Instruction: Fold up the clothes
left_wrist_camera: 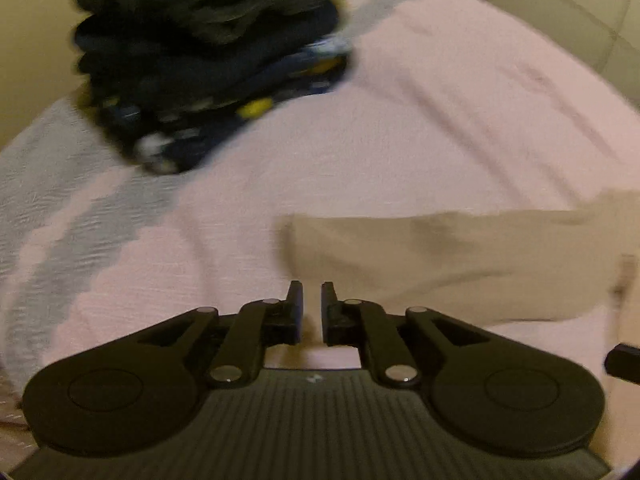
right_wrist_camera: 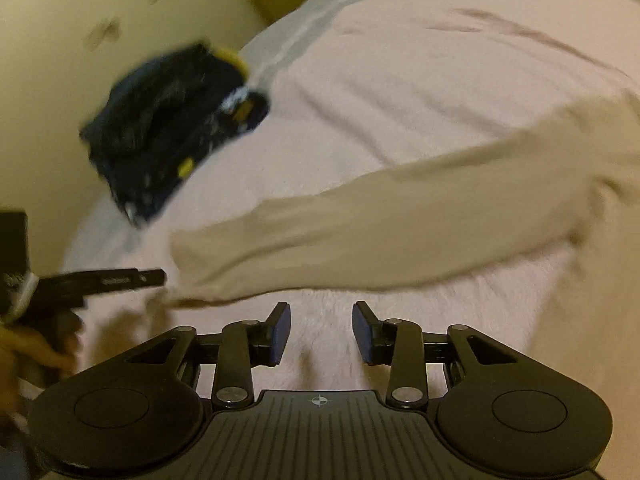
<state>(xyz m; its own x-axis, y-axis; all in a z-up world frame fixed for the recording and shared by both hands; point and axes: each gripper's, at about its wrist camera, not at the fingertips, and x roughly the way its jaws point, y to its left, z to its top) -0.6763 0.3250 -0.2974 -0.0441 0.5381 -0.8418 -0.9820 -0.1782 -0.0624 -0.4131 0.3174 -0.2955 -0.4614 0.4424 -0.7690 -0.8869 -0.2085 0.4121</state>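
A beige garment (left_wrist_camera: 460,264) lies stretched across the pink bedsheet (left_wrist_camera: 400,120), its near end just beyond my left gripper (left_wrist_camera: 312,286). That gripper's jaws stand a narrow gap apart with nothing between them. In the right wrist view the same beige garment (right_wrist_camera: 380,216) runs as a long band from lower left to upper right. My right gripper (right_wrist_camera: 321,308) hovers over bare sheet just in front of it, open and empty. The left gripper (right_wrist_camera: 158,277) shows at the left edge, its tip close to the garment's end.
A stack of folded dark navy clothes (left_wrist_camera: 208,60) with yellow and white print sits at the far left of the bed, also in the right wrist view (right_wrist_camera: 172,132). A cream wall (right_wrist_camera: 60,40) borders the bed. A hand (right_wrist_camera: 32,348) holds the left gripper.
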